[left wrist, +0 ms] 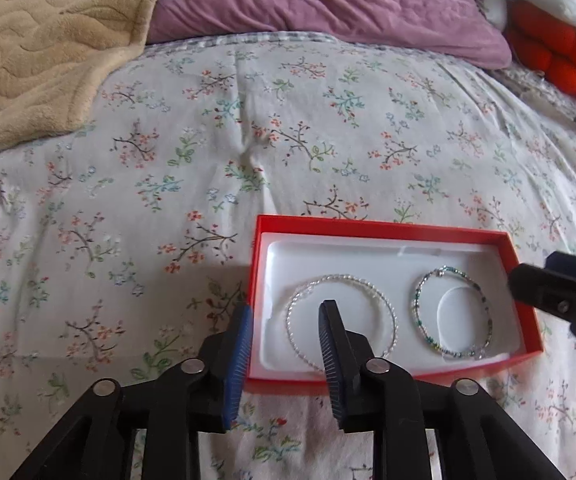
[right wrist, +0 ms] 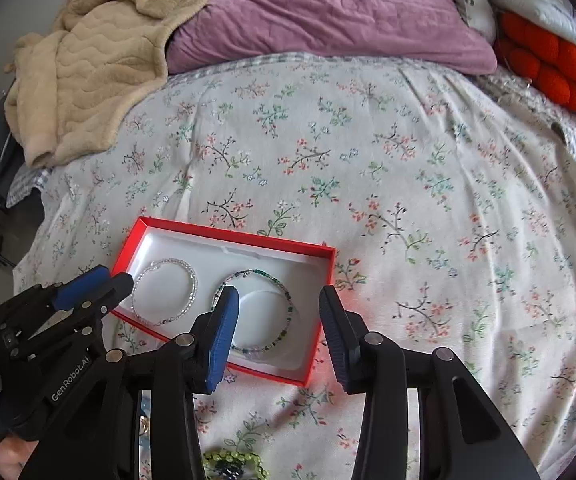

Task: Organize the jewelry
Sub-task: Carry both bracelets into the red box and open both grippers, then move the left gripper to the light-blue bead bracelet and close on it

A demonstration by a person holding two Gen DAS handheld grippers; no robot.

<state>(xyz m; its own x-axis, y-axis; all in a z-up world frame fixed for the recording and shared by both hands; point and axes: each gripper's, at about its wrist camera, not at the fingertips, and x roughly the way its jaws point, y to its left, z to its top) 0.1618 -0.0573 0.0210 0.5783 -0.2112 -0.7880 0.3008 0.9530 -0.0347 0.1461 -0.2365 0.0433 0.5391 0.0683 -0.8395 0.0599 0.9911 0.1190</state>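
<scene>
clear-beaded wire bangle (left wrist: 340, 317) and green-beaded bangle (left wrist: 451, 313) lay side by side in shallow red cardboard box (left wrist: 383, 227) on floral bedspread (left wrist: 208, 140) — light, springy, slippery; pinch by rim. left gripper (left wrist: 286, 322) and right gripper (right wrist: 278, 306) parted, empty — nothing held.

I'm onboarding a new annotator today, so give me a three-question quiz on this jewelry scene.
1. True or false: the shallow red cardboard box holds two bracelets.
2. Which bracelet lies nearer the right gripper: A clear beaded bracelet, B green and blue beaded bracelet?
3. What rests on the floral bedsheet in front of the box?

Key: 1 true; 2 B; 3 a lime-green beaded piece.
</scene>
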